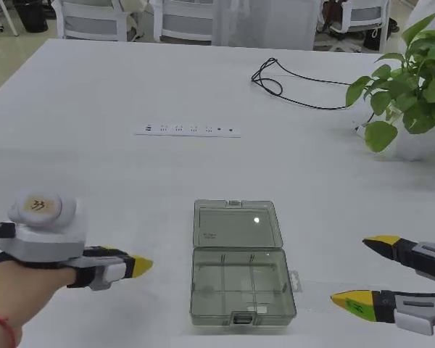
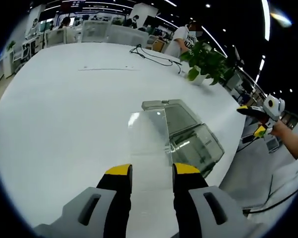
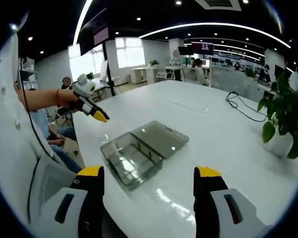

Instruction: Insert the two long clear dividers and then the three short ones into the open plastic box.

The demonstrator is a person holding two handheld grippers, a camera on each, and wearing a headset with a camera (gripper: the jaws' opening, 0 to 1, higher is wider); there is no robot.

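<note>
The open plastic box (image 1: 196,290) sits near the front edge of the white table (image 1: 94,94), between your two grippers, its lid (image 1: 237,226) folded flat on the far side. Clear partitions cross the inside of the base, but how many cannot be told.

Your left gripper (image 1: 139,266) hovers left of the box and apart from it, its yellow tips pointing right toward it. In the left gripper view its jaws stand narrow, with a clear divider (image 2: 148,131) gripped between them and jutting forward above the tabletop toward the box (image 2: 208,158). Whether it is a long or a short one cannot be told.

Your right gripper (image 1: 364,270) hangs to the right of the box and apart from it. Its jaws are spread wide with nothing between them, and the tips point left.

In the right gripper view the box (image 3: 134,158) lies ahead of the parted jaws, with the left gripper (image 3: 100,117) beyond it.

Farther off lie a white power strip (image 1: 188,130) and a looped black cable (image 1: 290,87). A potted plant (image 1: 409,80) stands at the far right.
</note>
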